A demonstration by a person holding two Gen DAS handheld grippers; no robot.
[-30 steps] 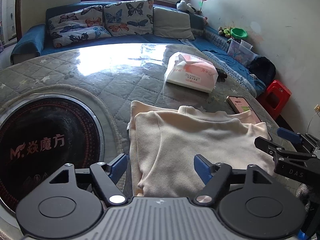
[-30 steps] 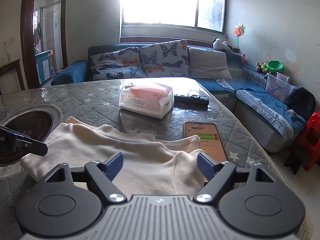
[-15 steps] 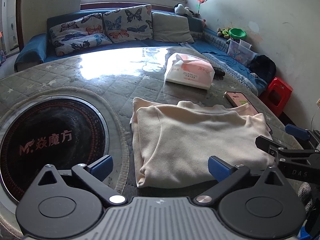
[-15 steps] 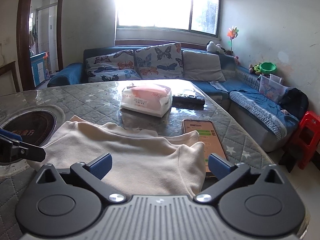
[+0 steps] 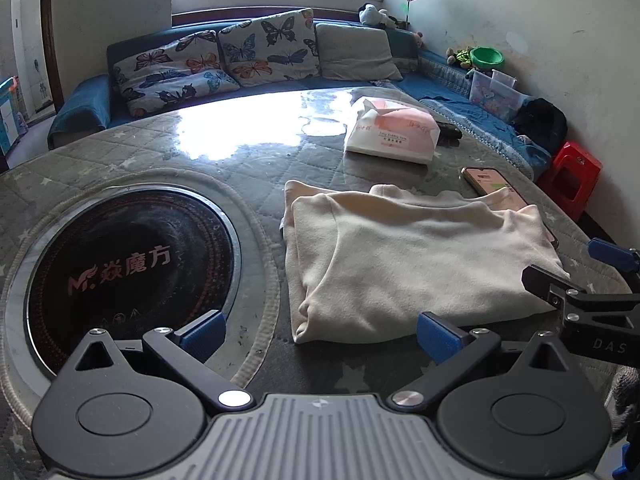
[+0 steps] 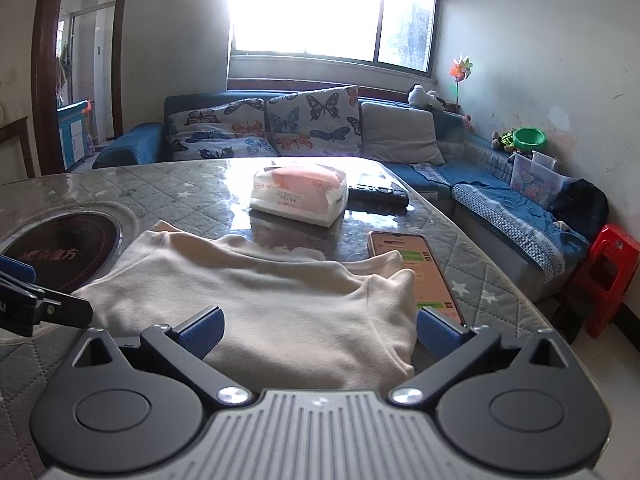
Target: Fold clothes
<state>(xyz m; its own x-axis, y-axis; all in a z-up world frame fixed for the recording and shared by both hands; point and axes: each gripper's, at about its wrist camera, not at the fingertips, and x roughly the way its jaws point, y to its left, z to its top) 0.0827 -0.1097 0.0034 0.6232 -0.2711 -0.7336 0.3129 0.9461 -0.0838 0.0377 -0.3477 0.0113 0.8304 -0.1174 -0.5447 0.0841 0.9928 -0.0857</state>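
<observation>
A cream garment (image 5: 408, 256) lies folded into a rectangle on the quilted table (image 5: 208, 152); it also shows in the right wrist view (image 6: 260, 296). My left gripper (image 5: 318, 338) is open and empty, held just short of the garment's near edge. My right gripper (image 6: 318, 332) is open and empty, hovering at the garment's near right corner. The right gripper also shows at the right edge of the left wrist view (image 5: 580, 276). One finger of the left gripper shows at the left edge of the right wrist view (image 6: 36, 300).
A round black cooktop (image 5: 124, 264) is set in the table left of the garment. A tissue pack (image 5: 390, 130) and a black remote (image 6: 376, 194) lie beyond it. A phone (image 6: 416, 270) lies partly under the garment's right edge. A sofa (image 6: 280, 128) and red stool (image 6: 608, 276) stand beyond the table.
Both grippers have opened wider and pulled back from the garment, which now lies flat and free on the table.
</observation>
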